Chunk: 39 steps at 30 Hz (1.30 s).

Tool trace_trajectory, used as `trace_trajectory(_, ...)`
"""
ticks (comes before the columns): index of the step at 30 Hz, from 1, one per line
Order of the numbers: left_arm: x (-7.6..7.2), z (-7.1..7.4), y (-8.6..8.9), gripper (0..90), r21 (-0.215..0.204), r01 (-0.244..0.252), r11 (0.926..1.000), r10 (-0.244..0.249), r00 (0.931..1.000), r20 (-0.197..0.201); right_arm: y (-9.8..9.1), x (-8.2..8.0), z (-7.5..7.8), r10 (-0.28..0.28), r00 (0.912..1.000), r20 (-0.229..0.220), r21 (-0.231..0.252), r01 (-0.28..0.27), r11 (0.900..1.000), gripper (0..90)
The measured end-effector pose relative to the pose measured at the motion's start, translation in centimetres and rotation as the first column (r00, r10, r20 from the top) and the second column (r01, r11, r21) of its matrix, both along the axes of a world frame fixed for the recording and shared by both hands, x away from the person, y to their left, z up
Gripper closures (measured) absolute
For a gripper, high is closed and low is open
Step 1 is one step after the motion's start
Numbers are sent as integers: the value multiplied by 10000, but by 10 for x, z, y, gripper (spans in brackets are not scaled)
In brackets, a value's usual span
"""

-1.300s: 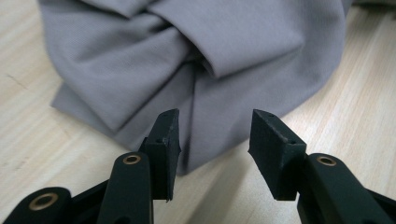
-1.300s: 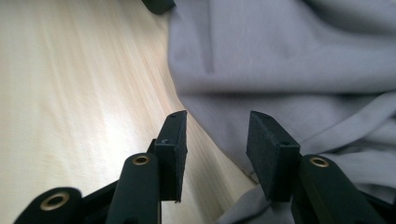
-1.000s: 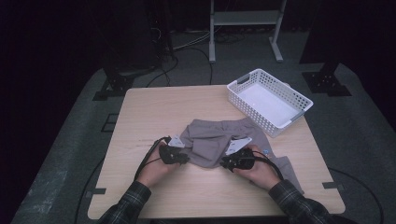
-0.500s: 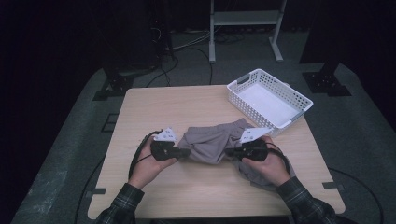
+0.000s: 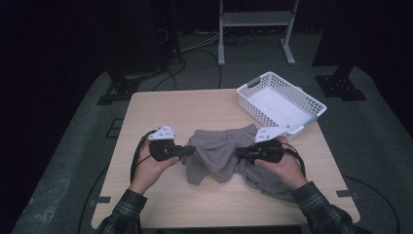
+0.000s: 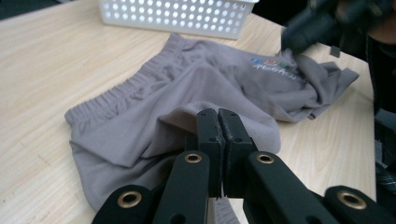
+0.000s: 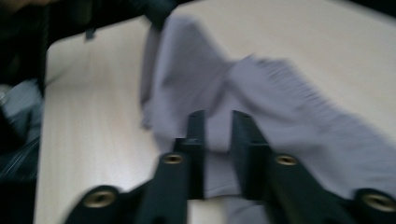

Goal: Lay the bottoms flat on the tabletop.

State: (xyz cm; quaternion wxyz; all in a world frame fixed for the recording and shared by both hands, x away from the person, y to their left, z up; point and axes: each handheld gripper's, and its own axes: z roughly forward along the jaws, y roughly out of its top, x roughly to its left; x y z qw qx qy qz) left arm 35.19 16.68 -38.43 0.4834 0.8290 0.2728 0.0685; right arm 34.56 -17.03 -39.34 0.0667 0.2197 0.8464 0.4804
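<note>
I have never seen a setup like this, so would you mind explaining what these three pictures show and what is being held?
A person sits at a wooden table and works with two hand-held tools, each ending in two black jaws. The high view looks down from above the person; the other two come from small cameras riding on each tool, looking along its jaws.

On the table lie grey shorts with an elastic waistband and, at the far right corner, a white perforated basket.

The left gripper is shut on a fold of the shorts. The right gripper has fabric between its jaws, which have just been opening; that view is blurred, but a gap shows between the jaws, so its hold looks loosened.
</note>
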Motion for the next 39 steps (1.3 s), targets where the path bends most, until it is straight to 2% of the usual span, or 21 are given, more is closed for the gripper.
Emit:
trace_trajectory(3,1,-1,0,885,-23,-8,10000,8,10000,-11,21,-9,-18,457,9986,-279,-522,-471,9975,616)
trace_trajectory(5,0,0,0,885,-34,34,10000,-34,10000,2,35,-16,-30,519,9982,-311,-914,-545,9943,518)
trace_trajectory(7,-1,1,-1,886,-96,23,10000,-23,10000,32,44,-21,-38,387,9986,-356,-1155,-426,9924,434)
trace_trajectory(9,-1,1,-1,885,-70,58,10000,-58,10000,47,50,-27,-47,138,9993,-360,-1386,-187,9902,412)
trace_trajectory(10,-1,1,-1,885,-60,74,10000,-74,10000,38,54,-28,-53,27,9998,-219,-1683,-64,9857,389)
trace_trajectory(11,-2,1,-1,885,-94,55,9999,-55,10000,34,57,-29,-58,-128,9999,24,-1959,130,9805,404)
trace_trajectory(13,-2,1,-1,886,-92,63,9999,-63,10000,27,61,-27,-65,-160,9998,-141,-2163,126,9762,424)
trace_trajectory(14,-2,1,-1,885,-89,76,9999,-75,10000,30,63,-26,-68,-197,9997,-141,-2251,160,9742,476)
trace_trajectory(16,-2,1,-1,886,-78,69,9999,-69,10000,35,65,-24,-73,-271,9996,-61,-2622,246,9647,634)
trace_trajectory(17,-2,2,-1,885,-85,69,9999,-69,10000,38,64,-22,-73,-377,9992,-111,-2653,334,9636,770)
trace_trajectory(19,-2,2,1,885,-80,75,9999,-75,10000,52,60,-21,-68,-324,9995,-59,-2465,299,9687,871)
trace_trajectory(20,-2,3,2,885,-54,68,10000,-67,10000,66,57,-21,-64,-272,9996,-20,-2260,260,9738,888)
trace_trajectory(25,-2,6,6,886,-184,-66,9998,68,9999,141,38,-19,-35,-195,9997,113,-1106,206,9936,892)
trace_trajectory(28,-2,7,7,886,-175,-103,9998,106,9998,170,26,-16,-18,-322,9992,224,-514,333,9981,892)
trace_trajectory(35,0,10,7,886,-419,-52,9991,57,9999,130,-2,5,15,-1204,9905,664,548,1169,9916,892)
trace_trajectory(39,3,14,2,884,-427,-11,9991,22,9997,253,-7,13,28,-1309,9882,789,707,1255,9896,892)
